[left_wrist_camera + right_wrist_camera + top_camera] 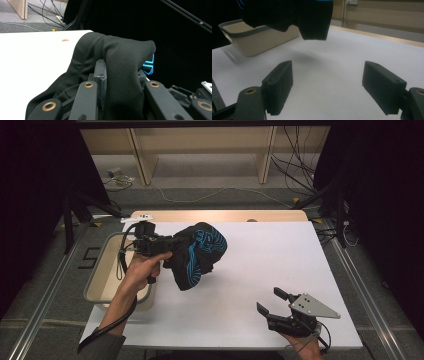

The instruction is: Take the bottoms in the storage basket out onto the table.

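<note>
1. Nearest me, at about 5 o'clock on the bench [280, 250], I keep the right hand-held gripper [274, 304] low over the white top. Its jaws stand wide apart with nothing between them; in the right gripper view I see bare bench between the two pads [279, 85].

2. From that gripper the cloth [196, 254] lies toward 10 o'clock, well apart. In the right gripper view it hangs clear of the bench at the top of the frame, with a faint shadow beneath it.

3. The left hand-held gripper [169, 246] sits at about 9 o'clock on the bench. Its jaws are clamped on a bunched fold of the black cloth with blue lines. In the left gripper view the fold rises from between the pads and droops over them.

4. The cloth's long axis runs from the blue-lined bulge at 1 o'clock down to a loose end at 7 o'clock, hanging just right of the left hand [142, 267].

5. The tub [97, 270] lies at 9 o'clock from the cloth, just beside and below the left hand.

6. My judgement: the left gripper is nearer by far. If the tub is the goal, the coming move is a short carry toward 9 o'clock, and the dangling end must clear the rim.
</note>
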Action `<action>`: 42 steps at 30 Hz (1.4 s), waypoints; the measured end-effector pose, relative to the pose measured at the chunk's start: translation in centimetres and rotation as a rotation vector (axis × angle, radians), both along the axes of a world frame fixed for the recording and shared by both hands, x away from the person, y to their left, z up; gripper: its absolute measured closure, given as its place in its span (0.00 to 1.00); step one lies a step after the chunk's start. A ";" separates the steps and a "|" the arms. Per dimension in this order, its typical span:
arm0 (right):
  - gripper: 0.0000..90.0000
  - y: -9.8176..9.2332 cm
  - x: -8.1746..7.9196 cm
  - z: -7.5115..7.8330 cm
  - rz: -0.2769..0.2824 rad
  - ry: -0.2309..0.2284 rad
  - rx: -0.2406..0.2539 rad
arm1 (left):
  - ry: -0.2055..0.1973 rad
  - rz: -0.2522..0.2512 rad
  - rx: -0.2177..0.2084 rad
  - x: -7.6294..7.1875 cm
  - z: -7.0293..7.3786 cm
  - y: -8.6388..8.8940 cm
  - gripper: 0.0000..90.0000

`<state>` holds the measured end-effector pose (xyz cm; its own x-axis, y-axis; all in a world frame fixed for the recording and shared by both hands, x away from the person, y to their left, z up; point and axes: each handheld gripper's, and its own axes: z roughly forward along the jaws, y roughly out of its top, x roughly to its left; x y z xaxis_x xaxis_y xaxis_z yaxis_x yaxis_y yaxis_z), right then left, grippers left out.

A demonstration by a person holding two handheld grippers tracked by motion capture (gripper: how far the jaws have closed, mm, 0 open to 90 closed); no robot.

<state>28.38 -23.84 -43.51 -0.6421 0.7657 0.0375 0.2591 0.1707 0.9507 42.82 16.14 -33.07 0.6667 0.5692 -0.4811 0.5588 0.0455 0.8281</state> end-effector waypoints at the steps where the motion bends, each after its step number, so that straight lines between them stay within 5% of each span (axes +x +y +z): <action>1: 0.28 0.0 0.0 0.0 0.000 0.002 -0.001 | 0.003 -0.005 0.002 0.1 -0.1 -0.1 0.81; 21: 0.28 0.0 0.0 0.0 0.001 0.003 0.002 | 0.010 0.026 -0.005 1.1 -1.6 -1.7 0.81; 42: 0.28 0.0 0.0 0.0 0.002 0.003 0.002 | 0.040 0.050 0.071 2.0 -4.5 -3.8 0.81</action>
<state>28.37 -23.87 -43.51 -0.6437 0.7642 0.0406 0.2613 0.1697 0.9502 44.86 12.32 -37.57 0.6177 0.6351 -0.4639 0.5896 0.0163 0.8075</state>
